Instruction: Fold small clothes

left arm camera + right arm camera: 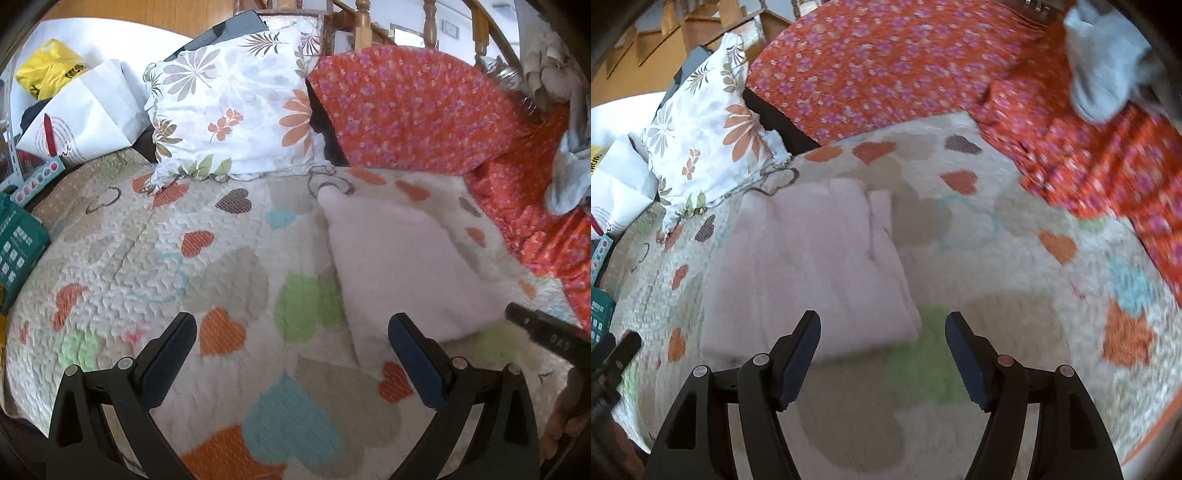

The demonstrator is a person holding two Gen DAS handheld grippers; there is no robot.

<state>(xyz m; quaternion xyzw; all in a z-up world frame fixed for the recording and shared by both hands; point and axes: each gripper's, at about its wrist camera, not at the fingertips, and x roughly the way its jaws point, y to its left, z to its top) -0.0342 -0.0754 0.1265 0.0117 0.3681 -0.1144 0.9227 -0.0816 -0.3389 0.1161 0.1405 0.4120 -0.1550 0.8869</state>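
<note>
A pale pink folded garment (399, 266) lies flat on the heart-patterned quilt (207, 266). In the right wrist view the garment (809, 273) lies just ahead and left of my right gripper (882, 332). My left gripper (291, 332) is open and empty above the quilt, the garment beside its right finger. My right gripper is open and empty, its left finger (803, 354) over the garment's near edge. The right gripper's tip (535, 325) shows at the right edge of the left wrist view. A light grey-blue cloth (1104, 62) lies on the red floral cover.
A flowered pillow (236, 107) and a red floral cover (417, 110) lie at the back. White paper bag (85, 114), yellow bag (48, 66) and a green box (18, 247) sit at the left. Wooden stair rails (362, 22) stand behind.
</note>
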